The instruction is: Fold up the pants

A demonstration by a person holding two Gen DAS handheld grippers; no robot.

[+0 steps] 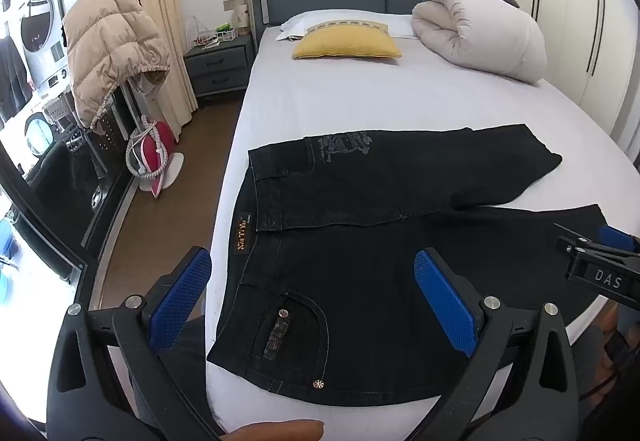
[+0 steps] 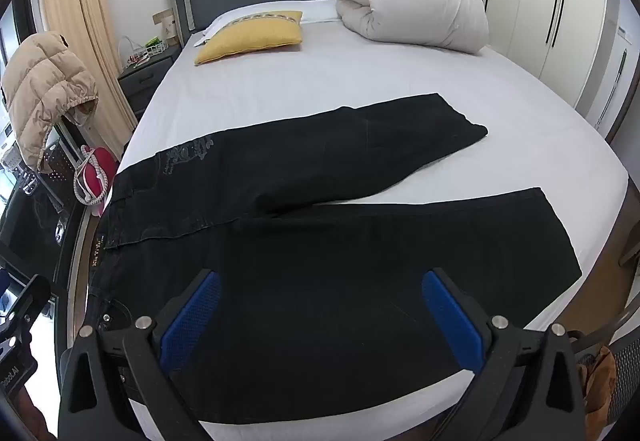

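Black jeans (image 1: 360,241) lie flat on the white bed sheet (image 1: 360,101), waistband to the left, both legs spread apart and running to the right. My left gripper (image 1: 312,293) is open and empty, hovering over the waist and pocket area. In the right wrist view the jeans (image 2: 320,221) fill the near part of the bed, and my right gripper (image 2: 320,313) is open and empty above the near leg. The right gripper also shows at the right edge of the left wrist view (image 1: 600,265).
A yellow pillow (image 1: 346,43), a white pillow and a rolled white duvet (image 1: 480,33) sit at the head of the bed. A nightstand (image 1: 218,65), a beige jacket (image 1: 112,49) and a red iron (image 1: 154,157) stand left of the bed. Wardrobes (image 2: 540,1) line the right.
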